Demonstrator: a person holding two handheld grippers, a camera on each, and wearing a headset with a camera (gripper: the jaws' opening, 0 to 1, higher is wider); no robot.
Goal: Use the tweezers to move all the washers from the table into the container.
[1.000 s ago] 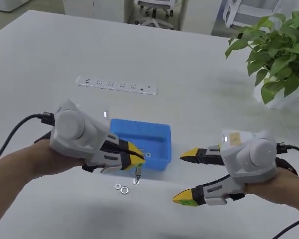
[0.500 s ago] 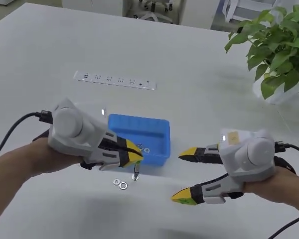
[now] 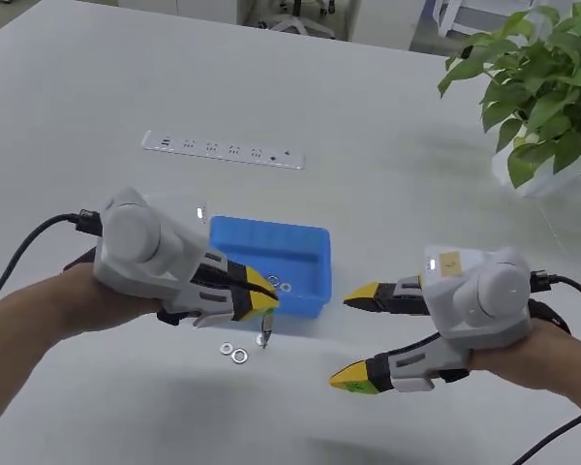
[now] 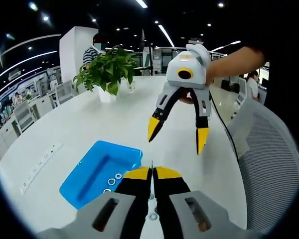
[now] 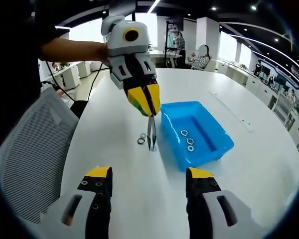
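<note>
Left tool (image 3: 269, 298) grips tweezers (image 3: 264, 334); power strip (image 3: 223, 151) beyond container (image 3: 269, 230).

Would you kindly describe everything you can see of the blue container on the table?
The shallow rectangular blue plastic container sits upright and open-topped on the white table. It has low walls, rounded corners and a flat floor. Three small metal washers lie inside near one end. Loose washers lie on the table just outside its near wall; nothing grips it.
</note>
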